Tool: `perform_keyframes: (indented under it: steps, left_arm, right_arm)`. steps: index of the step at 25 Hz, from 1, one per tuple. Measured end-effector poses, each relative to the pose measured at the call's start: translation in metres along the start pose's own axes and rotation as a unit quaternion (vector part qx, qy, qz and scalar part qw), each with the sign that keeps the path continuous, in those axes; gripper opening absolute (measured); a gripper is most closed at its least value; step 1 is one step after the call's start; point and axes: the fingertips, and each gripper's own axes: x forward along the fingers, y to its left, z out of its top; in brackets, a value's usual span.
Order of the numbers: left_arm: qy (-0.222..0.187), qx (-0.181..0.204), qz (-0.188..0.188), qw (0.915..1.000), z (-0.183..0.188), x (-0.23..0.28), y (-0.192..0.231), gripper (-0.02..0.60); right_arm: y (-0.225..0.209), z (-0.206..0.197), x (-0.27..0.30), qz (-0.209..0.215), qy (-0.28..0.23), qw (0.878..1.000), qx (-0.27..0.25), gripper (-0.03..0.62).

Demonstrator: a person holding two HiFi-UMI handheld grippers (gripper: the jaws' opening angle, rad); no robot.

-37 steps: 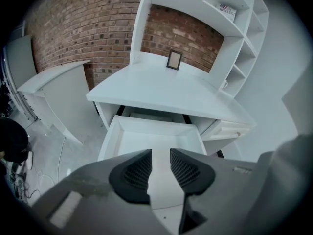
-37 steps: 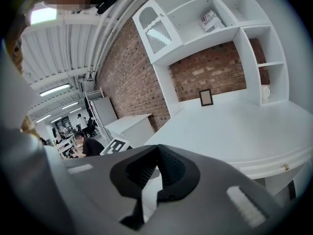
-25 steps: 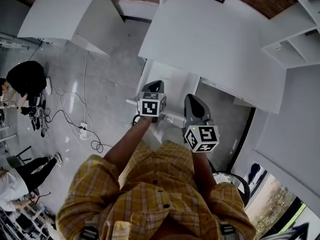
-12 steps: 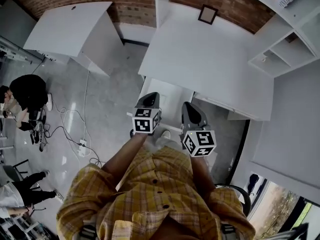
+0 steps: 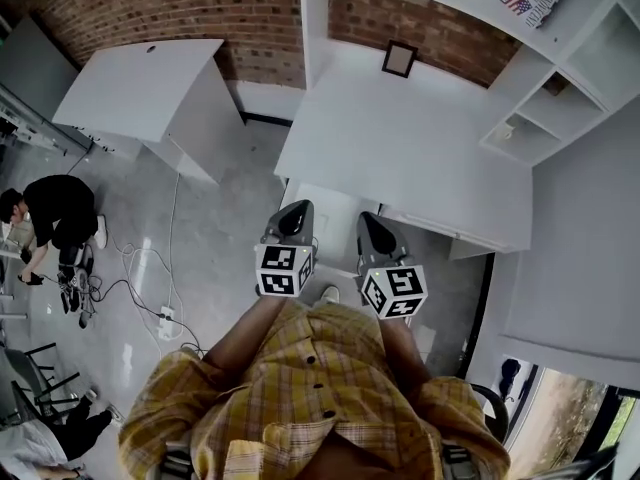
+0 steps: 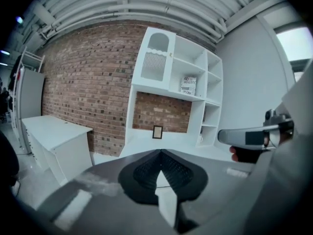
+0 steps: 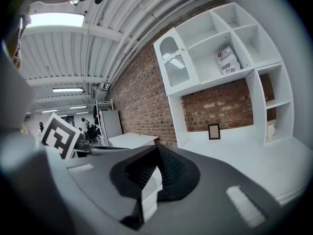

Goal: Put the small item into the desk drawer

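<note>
Left gripper (image 5: 298,208) and right gripper (image 5: 367,218) held side by side before yellow plaid shirt (image 5: 310,388), tips over near edge of white desk (image 5: 400,148). Jaws of both seen pressed together, nothing between. White drawer unit (image 5: 335,200) seen under desk's near edge, just beyond tips. Picture frame (image 5: 399,59) stood at desk's far edge. Small white object (image 5: 505,128) seen in low shelf compartment at right; whether task's item, cannot be told.
</note>
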Motion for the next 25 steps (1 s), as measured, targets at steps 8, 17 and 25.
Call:
perform_keyframes:
  steps: [8,17,25]
  left_arm:
    - [-0.067,0.055,-0.008,0.9962,0.047,-0.024,-0.028,0.002]
    - [-0.101,0.098,-0.006,0.9901,0.072,-0.036,-0.043,0.002]
    - [-0.098,0.093,-0.003,0.9908,0.067,-0.036,-0.044,0.002]
  right_arm:
    - [-0.005,0.023,-0.008,-0.009,-0.025,1.0,-0.009,-0.003]
    - [-0.008,0.047,-0.013,-0.011,-0.057,0.998,-0.021,-0.003]
    - [-0.018,0.045,-0.016,-0.021,-0.063,0.998,-0.013,-0.003]
